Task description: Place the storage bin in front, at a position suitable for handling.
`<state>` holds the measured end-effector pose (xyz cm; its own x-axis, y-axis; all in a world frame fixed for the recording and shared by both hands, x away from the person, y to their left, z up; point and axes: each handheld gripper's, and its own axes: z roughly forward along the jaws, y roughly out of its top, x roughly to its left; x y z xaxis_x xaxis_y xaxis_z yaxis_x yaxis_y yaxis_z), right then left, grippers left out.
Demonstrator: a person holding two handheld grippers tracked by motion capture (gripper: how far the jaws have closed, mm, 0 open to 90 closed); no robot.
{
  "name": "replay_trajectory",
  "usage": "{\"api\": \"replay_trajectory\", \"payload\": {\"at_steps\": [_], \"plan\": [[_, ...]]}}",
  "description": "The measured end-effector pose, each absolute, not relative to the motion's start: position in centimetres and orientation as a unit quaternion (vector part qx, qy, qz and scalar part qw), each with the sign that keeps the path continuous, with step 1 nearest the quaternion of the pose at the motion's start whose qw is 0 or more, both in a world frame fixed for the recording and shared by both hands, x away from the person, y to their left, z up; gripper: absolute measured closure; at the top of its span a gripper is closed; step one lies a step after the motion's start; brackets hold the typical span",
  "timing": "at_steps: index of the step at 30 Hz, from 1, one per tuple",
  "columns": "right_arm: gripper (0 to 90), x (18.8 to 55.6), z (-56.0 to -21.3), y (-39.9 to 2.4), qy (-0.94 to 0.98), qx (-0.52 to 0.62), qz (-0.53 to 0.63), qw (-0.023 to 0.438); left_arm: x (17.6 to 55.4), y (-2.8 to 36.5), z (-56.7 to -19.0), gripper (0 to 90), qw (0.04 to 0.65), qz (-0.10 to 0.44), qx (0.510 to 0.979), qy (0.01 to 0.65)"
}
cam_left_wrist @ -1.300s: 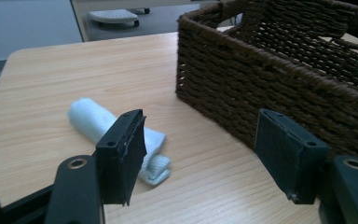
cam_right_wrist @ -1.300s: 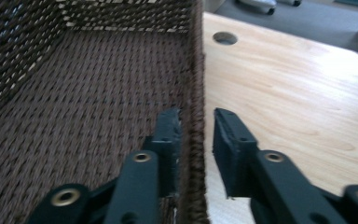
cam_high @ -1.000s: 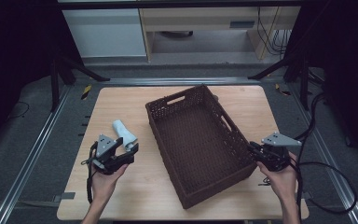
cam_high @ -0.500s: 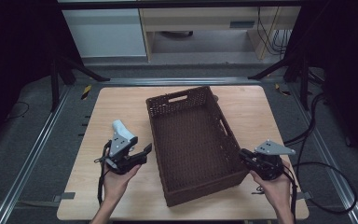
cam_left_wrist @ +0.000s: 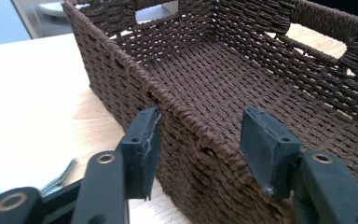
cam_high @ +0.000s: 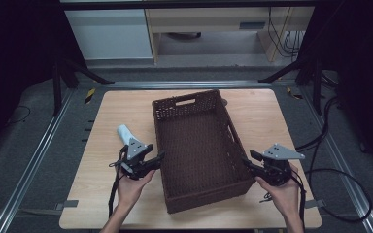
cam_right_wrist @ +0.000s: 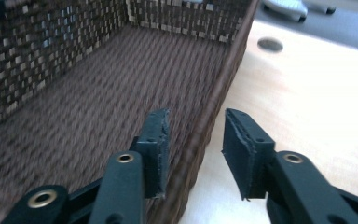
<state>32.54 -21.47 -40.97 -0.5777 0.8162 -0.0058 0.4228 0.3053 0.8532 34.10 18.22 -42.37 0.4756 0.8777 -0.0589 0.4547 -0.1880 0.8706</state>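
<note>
Fingers first: our left gripper (cam_high: 159,158) has its fingers (cam_left_wrist: 142,150) spread on either side of the basket's (cam_high: 194,141) long wall, rim between them, pads not pressing yet. They've just been closing in on it. Over on the other long side, the right gripper (cam_high: 247,165) also straddles the rim, and its fingers (cam_right_wrist: 154,148) have just been opening, so there's a gap each side of the wall and no pinch there either.

So the brown woven basket sits in the middle of the table (cam_high: 102,194), a bit skewed, with nothing inside it.

How it'll handle, we reckon: light, fairly stiff for wicker but the walls will flex some if squeezed, and the rough weave should give the pads plenty of bite. The rim looks like the spot to take, one gripper per long side like now, or the cut-out handles (cam_high: 185,102) at the ends.

Views: the high view shows both hands and the whole layout. The left gripper view gets close enough to see the braided rim and both handle holes. The right gripper view is a bit blurred but shows the basket floor and a small dark round spot (cam_right_wrist: 270,45) on the table.
</note>
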Motion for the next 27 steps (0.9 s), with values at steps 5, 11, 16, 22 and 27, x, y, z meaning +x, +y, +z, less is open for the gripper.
{"api": "replay_trajectory", "payload": {"at_steps": [5, 11, 16, 22, 27], "plan": [[59.3, 34.5, -41.0, -21.1, 0.774, 0.399, 0.44, 0.219, 34.8, 17.3, -42.7, 53.3, 0.437, 0.242, 0.742, 0.448], [67.6, 35.7, -41.9, -20.5, 0.782, 0.401, 0.429, 0.21, 35.4, 17.3, -42.8, 54.7, 0.427, 0.258, 0.744, 0.445], [70.3, 35.4, -42.1, -20.0, 0.783, 0.393, 0.437, 0.204, 35.9, 17.6, -42.8, 56.4, 0.423, 0.263, 0.744, 0.445], [69.3, 34.5, -42.1, -19.3, 0.783, 0.391, 0.438, 0.206, 36.0, 18.6, -42.7, 54.1, 0.429, 0.255, 0.742, 0.448], [68.6, 34.1, -42.1, -19.0, 0.781, 0.392, 0.444, 0.198, 35.2, 19.8, -42.7, 52.1, 0.446, 0.236, 0.739, 0.447]]}}
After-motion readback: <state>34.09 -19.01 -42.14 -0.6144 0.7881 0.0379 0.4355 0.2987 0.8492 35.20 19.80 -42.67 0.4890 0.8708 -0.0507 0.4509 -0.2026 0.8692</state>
